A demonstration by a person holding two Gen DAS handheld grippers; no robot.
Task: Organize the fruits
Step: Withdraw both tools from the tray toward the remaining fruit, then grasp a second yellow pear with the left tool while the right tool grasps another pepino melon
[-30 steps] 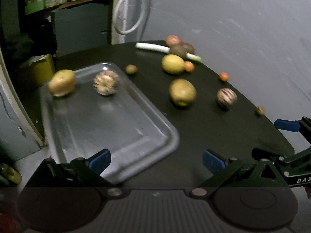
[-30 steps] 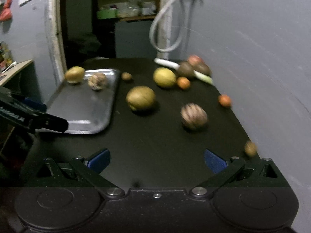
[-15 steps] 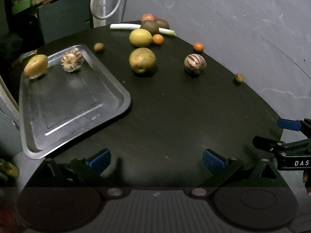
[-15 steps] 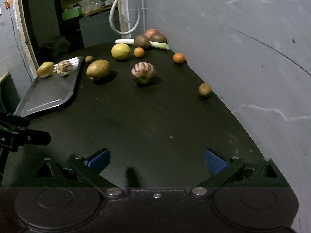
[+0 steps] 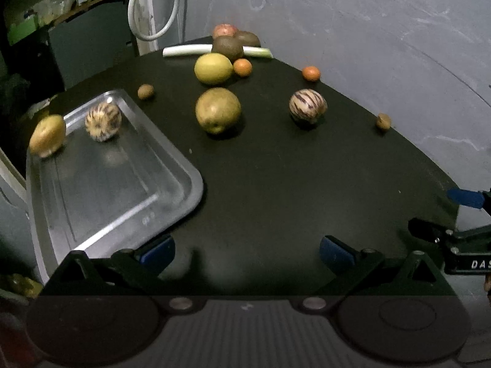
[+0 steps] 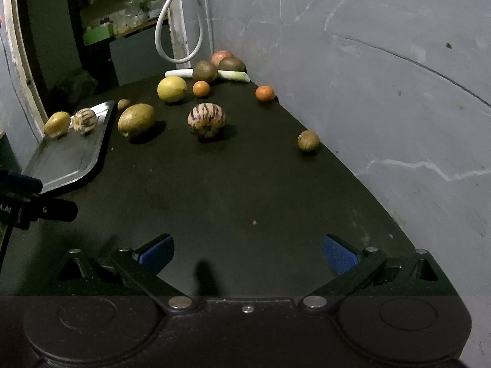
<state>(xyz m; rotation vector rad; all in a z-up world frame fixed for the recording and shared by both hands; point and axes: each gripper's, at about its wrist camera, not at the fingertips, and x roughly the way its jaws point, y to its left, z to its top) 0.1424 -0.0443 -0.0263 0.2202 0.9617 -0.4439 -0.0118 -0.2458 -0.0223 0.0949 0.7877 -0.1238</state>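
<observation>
A metal tray (image 5: 116, 202) lies at the left of the black table and holds a yellow-brown fruit (image 5: 47, 136) and a striped fruit (image 5: 102, 121) at its far end. Loose on the table are a green-yellow fruit (image 5: 218, 110), a striped fruit (image 5: 307, 105), a yellow lemon-like fruit (image 5: 213, 68), two small orange fruits (image 5: 242, 67) (image 5: 311, 73) and small brown ones (image 5: 145, 91) (image 5: 383, 121). My left gripper (image 5: 247, 250) is open and empty near the table's front edge. The right gripper (image 6: 248, 250) is open and empty too, well short of the striped fruit (image 6: 206, 120).
At the far end lie a white-green stalk (image 5: 187, 50), two dark brown fruits (image 5: 227, 46) and a reddish one (image 5: 224, 29). A grey wall (image 6: 383, 76) runs along the table's right side. A white cable loop (image 5: 150, 15) hangs behind; shelves stand at back left.
Both grippers have pulled back from the tray and fruits toward the table's near edge over the last second, then edged slightly forward. Both stay open and empty; the fruits have not moved.
</observation>
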